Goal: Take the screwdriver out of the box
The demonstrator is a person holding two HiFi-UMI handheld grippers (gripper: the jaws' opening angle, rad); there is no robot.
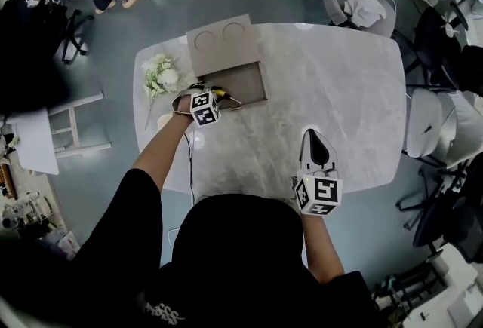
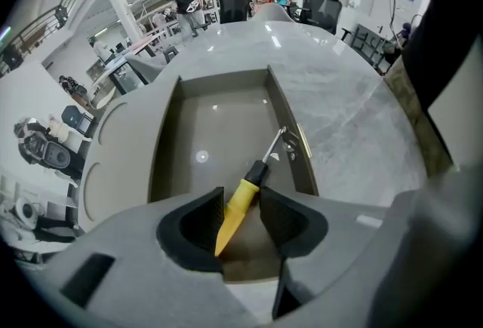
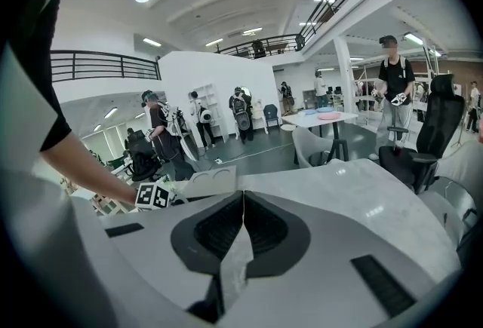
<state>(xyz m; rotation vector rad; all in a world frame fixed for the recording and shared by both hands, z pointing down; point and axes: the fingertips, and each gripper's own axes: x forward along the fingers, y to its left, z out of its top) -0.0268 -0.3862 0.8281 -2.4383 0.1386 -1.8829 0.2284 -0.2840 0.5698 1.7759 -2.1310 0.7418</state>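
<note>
Over the table's [image 1: 332, 93] left part, the head view is showing the left gripper [image 1: 211, 96] dipping into the open box [image 1: 245, 81], with bare table lying free to its right. Along the left gripper view, its jaws are pinching the yellow handle of the screwdriver [image 2: 240, 204] inside the box, so lifting straight up first is looking wise, the tip lying by the right wall. Across the right gripper view, the right gripper [image 3: 243, 198] is idling, jaws pressed together on nothing.

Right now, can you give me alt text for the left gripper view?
The left gripper has its jaws closed on the handle of a yellow-handled screwdriver inside a shallow brown box, which sits on a grey marble table.
</note>
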